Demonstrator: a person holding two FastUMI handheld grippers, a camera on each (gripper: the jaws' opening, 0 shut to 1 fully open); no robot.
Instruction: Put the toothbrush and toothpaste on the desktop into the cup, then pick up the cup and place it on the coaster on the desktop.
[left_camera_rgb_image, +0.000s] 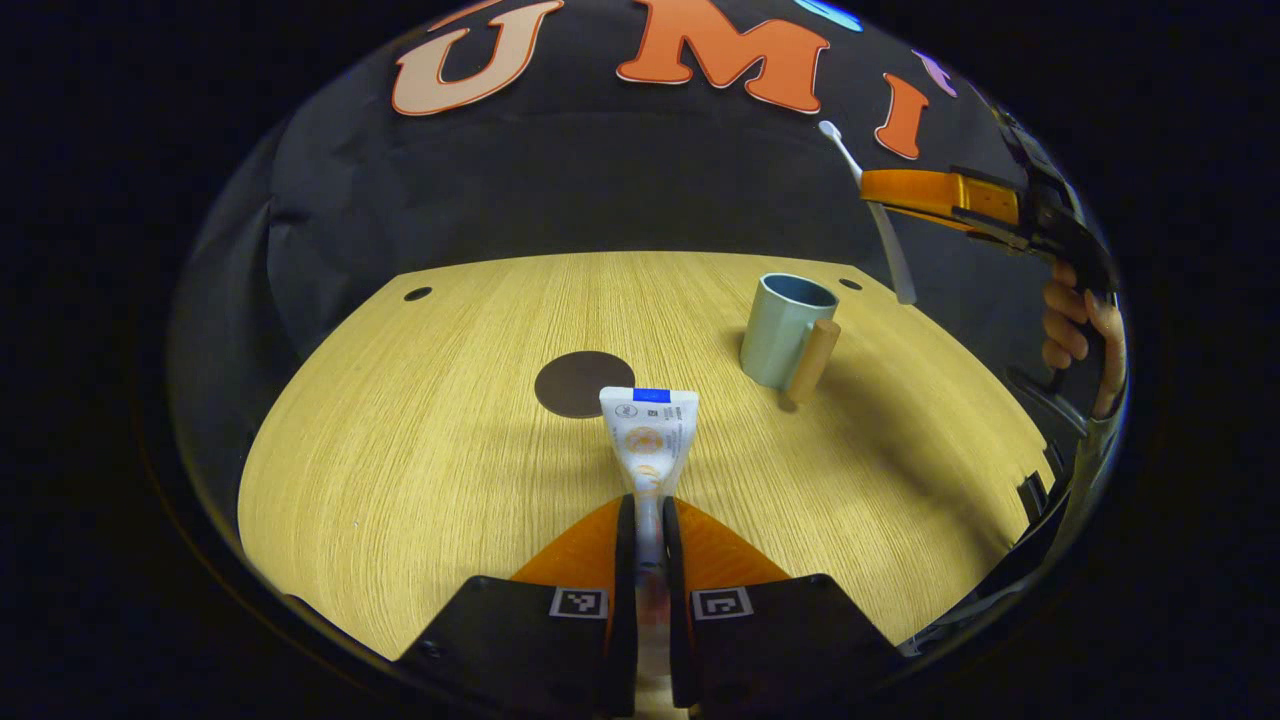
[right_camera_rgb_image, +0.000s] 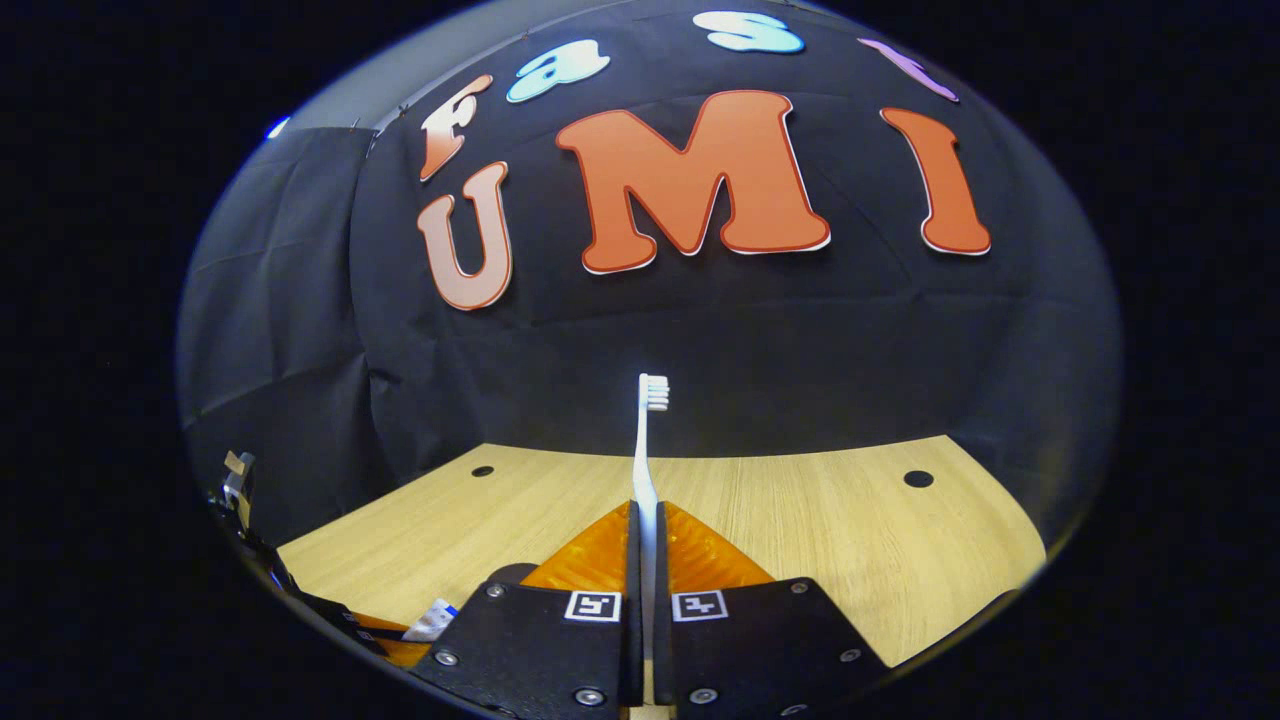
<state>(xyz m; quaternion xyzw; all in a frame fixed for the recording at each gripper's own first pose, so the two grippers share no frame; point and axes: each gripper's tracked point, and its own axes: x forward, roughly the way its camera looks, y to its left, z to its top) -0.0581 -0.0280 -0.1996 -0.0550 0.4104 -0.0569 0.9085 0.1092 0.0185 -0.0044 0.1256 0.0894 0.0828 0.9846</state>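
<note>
Wooden desktop (left_camera_rgb_image: 420, 450) carries one cup (left_camera_rgb_image: 785, 330), interior unseen, and one coaster (left_camera_rgb_image: 580, 383); your left gripper (left_camera_rgb_image: 648, 520) clamps one toothpaste (left_camera_rgb_image: 648, 430), your right gripper (right_camera_rgb_image: 647, 530) clamps one toothbrush (right_camera_rgb_image: 648, 440).

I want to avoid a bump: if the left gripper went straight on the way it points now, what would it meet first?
Most likely the coaster: the left gripper, shut on the toothpaste, points toward it across bare desktop. The cup stands off to the right. Depth is hard to judge.
</note>
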